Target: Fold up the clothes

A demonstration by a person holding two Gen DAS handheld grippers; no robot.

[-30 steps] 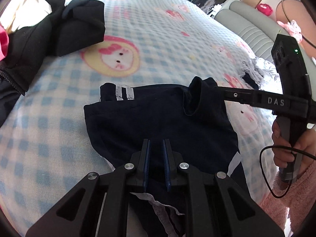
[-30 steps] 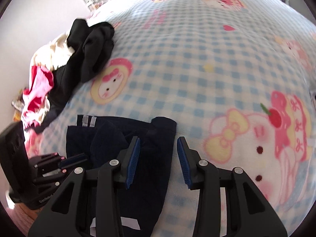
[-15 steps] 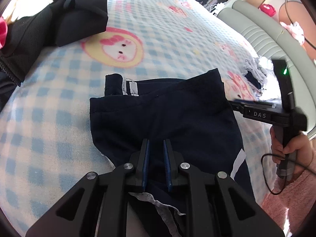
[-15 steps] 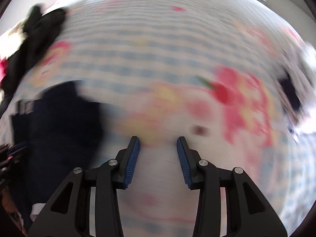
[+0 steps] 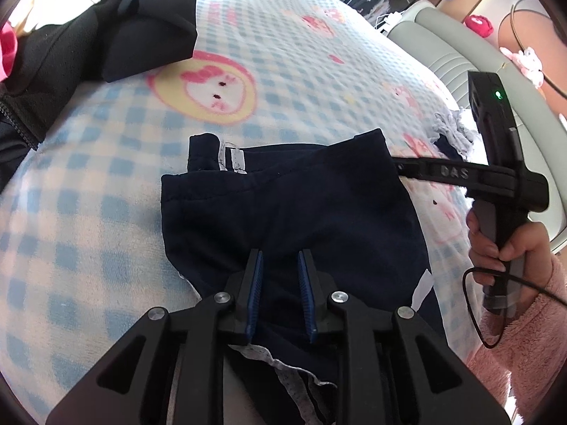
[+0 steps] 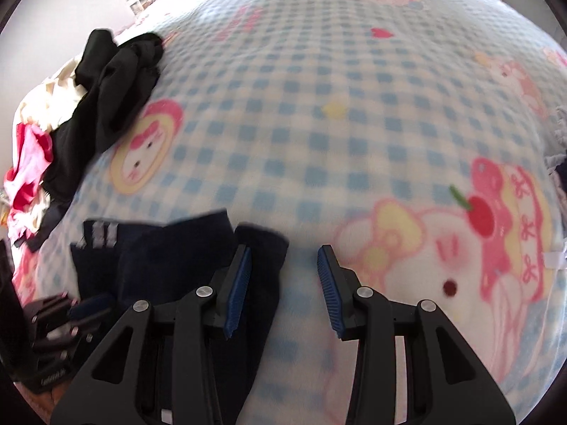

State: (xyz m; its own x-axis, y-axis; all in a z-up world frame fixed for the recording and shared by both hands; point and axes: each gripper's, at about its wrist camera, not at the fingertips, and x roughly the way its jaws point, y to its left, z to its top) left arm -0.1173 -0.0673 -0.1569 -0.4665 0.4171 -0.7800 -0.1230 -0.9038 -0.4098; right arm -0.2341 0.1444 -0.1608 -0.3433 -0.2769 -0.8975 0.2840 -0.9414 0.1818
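A navy garment [image 5: 301,212] with a small white tag lies folded on the checked blanket [image 5: 88,212]. My left gripper [image 5: 280,294] hovers over its near part. The jaws are opening, and dark cloth shows in the gap, free of the pads. A hand [image 5: 496,248] in a pink sleeve holds my right gripper [image 5: 404,166] at the garment's far right corner. In the right wrist view, the right gripper [image 6: 283,283] stands open over the blanket. Its left finger lies along the edge of the navy garment [image 6: 141,272], and the left gripper [image 6: 60,315] shows at the lower left.
A heap of black clothes [image 5: 88,46] lies at the far left of the bed, with pink and cream pieces [image 6: 28,166] beside it. A frilly white and navy item [image 5: 453,134] lies at the right edge. A grey padded seat [image 5: 453,56] runs behind the bed.
The garment's far right corner, raised on the right gripper a second ago, now lies flat. The right gripper swung away right and came back to that corner. The left jaws have widened.
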